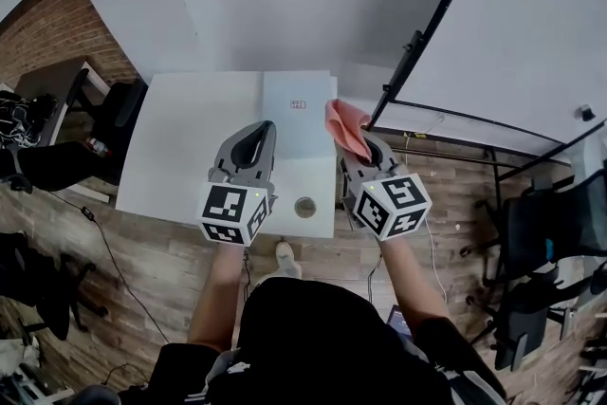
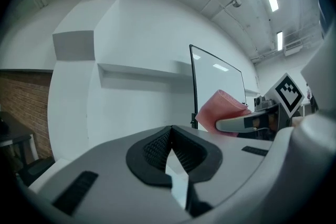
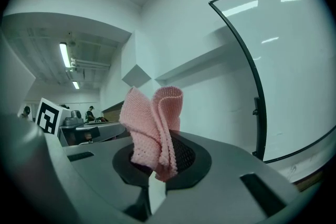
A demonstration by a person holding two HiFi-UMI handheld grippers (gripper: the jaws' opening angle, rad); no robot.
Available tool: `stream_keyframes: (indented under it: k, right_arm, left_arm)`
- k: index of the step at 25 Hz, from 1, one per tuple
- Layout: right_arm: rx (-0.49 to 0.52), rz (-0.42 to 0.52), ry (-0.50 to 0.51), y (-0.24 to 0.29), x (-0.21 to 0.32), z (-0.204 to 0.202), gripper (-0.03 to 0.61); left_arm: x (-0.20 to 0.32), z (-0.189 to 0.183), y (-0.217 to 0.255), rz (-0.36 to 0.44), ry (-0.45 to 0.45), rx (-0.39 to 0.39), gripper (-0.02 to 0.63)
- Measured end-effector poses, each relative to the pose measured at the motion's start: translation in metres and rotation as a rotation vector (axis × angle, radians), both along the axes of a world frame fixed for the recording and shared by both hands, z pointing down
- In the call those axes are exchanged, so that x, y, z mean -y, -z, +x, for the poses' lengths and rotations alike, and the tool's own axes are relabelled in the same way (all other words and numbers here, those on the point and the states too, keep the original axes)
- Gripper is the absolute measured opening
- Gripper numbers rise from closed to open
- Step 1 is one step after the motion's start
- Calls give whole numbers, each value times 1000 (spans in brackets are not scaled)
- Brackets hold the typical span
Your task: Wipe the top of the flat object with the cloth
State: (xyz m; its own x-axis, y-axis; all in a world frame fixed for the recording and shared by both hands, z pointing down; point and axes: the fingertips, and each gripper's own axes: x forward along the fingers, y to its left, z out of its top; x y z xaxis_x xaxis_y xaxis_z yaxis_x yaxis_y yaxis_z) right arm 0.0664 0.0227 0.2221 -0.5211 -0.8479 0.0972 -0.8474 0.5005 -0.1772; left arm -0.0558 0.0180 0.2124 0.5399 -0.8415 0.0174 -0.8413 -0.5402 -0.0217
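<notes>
The flat object [image 1: 302,126] is a pale rectangular panel with a small red mark, lying on the right part of the white table [image 1: 190,138]. My right gripper [image 1: 362,147] is shut on a pink knitted cloth [image 1: 345,127], which sticks up folded from the jaws beside the panel's right edge. The right gripper view shows the cloth [image 3: 155,123] pinched between the dark pads. My left gripper [image 1: 258,134] hovers over the panel's left edge, shut with nothing in it. Its pads [image 2: 157,147] meet in the left gripper view, where the cloth [image 2: 223,106] shows at right.
A small round object [image 1: 304,207] sits near the table's front edge. A black-framed board on a stand [image 1: 417,62] rises just right of the table. Black chairs [image 1: 550,232] stand at right, and a dark desk and chair [image 1: 104,114] at left. The floor is wood.
</notes>
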Motion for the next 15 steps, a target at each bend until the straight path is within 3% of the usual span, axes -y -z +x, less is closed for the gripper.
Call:
stream_keyframes:
  k: [9, 15]
  right_arm:
    - [-15, -34, -39, -9, 79, -31, 44]
    - [-36, -69, -69, -24, 102, -41, 44]
  left_arm:
    - [81, -26, -12, -36, -51, -15, 11]
    - [112, -38, -28, -70, -82, -38, 11]
